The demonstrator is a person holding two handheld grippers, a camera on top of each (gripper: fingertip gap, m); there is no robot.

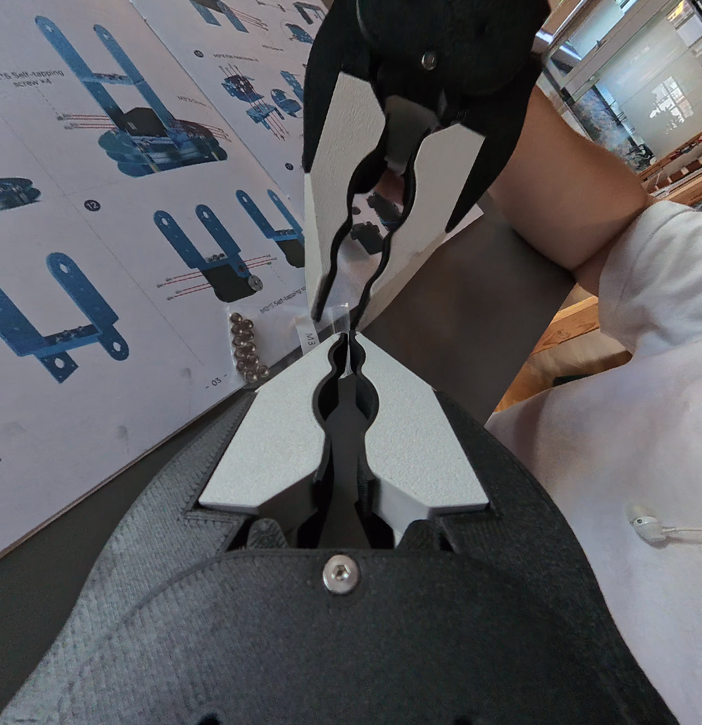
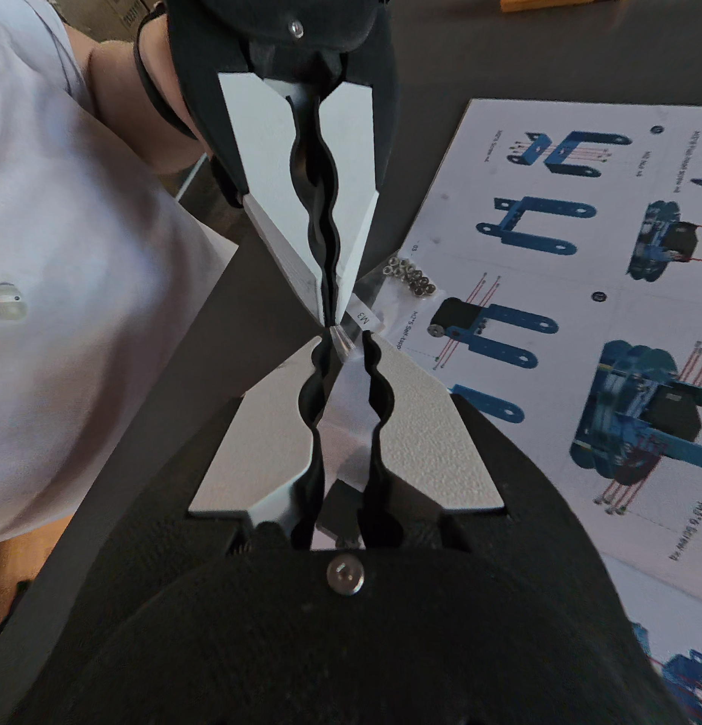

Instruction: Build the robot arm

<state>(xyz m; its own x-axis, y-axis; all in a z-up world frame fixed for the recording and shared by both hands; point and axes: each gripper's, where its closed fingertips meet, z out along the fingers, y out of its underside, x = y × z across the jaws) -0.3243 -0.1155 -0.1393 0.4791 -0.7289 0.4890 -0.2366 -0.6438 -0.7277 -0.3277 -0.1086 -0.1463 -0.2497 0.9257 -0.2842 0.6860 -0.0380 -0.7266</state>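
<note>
A small clear plastic bag (image 1: 302, 333) with a white label and several small metal nuts (image 1: 249, 345) lies over the corner of a printed assembly sheet (image 1: 106, 243). My left gripper (image 1: 348, 338) is shut, pinching the bag's near edge. My right gripper (image 1: 335, 317) faces it tip to tip, jaws open, with its tips on either side of the same clear edge. In the right wrist view my right gripper (image 2: 343, 340) stands open around the plastic corner (image 2: 341, 347). My left gripper (image 2: 330, 319) is shut just beyond it. The nuts (image 2: 410, 276) lie to the right.
The assembly sheet (image 2: 537, 274), with blue bracket drawings, lies on a dark table (image 2: 263, 294). A person in a white shirt (image 1: 616, 451) is close beside both grippers, forearm (image 1: 557, 188) bare. Wooden furniture (image 1: 569, 341) stands beyond the table edge. My left and right fingertips are right by each other.
</note>
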